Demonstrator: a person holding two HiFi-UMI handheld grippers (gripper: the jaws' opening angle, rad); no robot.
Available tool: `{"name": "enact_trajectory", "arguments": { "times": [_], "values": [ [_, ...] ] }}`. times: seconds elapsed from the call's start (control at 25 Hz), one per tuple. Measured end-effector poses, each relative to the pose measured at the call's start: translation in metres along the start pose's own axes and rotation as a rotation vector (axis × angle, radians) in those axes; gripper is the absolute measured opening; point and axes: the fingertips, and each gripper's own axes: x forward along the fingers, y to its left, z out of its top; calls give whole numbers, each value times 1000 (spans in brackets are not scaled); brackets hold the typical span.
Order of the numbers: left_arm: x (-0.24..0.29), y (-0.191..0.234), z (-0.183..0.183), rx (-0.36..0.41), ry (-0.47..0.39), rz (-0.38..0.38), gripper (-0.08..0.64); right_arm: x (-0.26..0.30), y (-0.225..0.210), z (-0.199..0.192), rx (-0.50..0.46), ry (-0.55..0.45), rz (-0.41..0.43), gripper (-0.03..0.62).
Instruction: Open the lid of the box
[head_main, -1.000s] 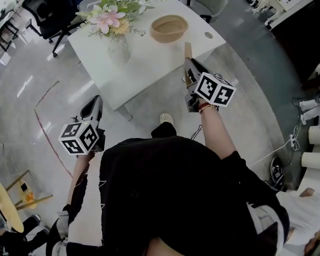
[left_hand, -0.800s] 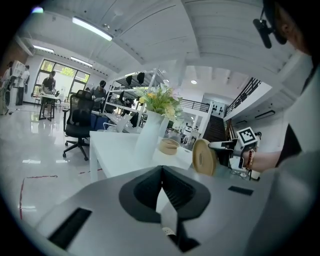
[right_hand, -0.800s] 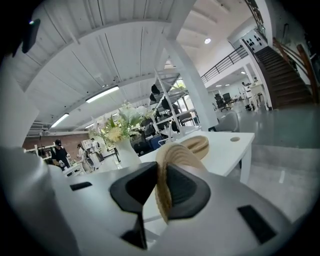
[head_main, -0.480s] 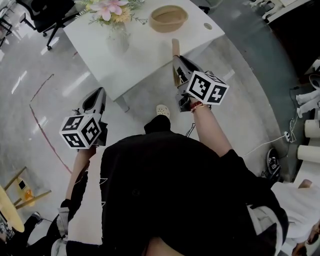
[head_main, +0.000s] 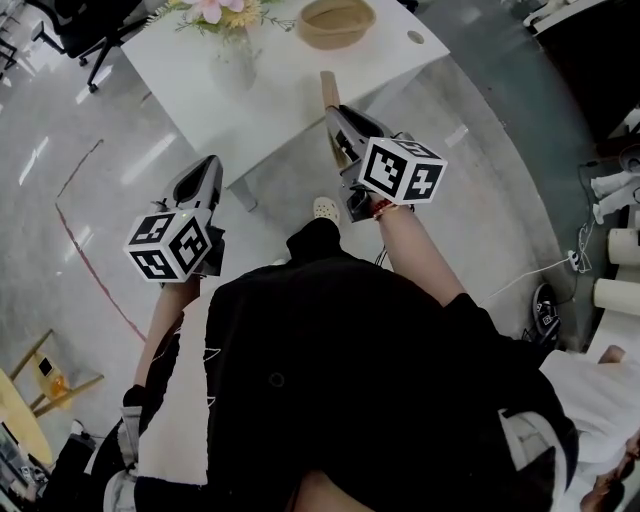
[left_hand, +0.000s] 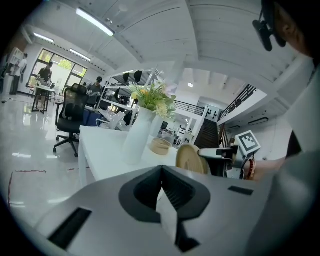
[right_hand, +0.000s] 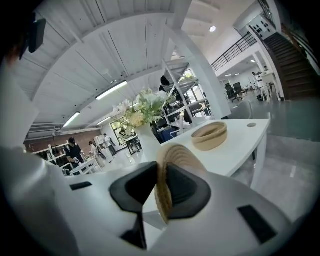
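Left tongs (left_hand: 161, 172) pressed together, nothing between. Right tongs (right_hand: 161, 172) clamped on the woven lid (right_hand: 172, 157), pinched on edge, off the box (head_main: 335, 20) and at its 6 o'clock. Box open near the counter's (head_main: 290, 100) far rim, at 2 o'clock from the vase of flowers (head_main: 232, 65). Likely trouble: swivelling or slipping out of so thin an edge grip, or clipping the counter rim if swung low. Counted: two tongs, one vase, one lid, one box, one counter.
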Motion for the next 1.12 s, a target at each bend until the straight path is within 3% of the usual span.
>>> {"name": "enact_trajectory", "arguments": {
  "times": [0.76, 1.12],
  "values": [
    [17, -19, 13, 16, -38, -2, 11, -1, 36, 6, -16, -18, 88, 77],
    [25, -27, 11, 15, -26, -18, 11, -3, 21, 3, -20, -15, 42, 78]
  ]
}}
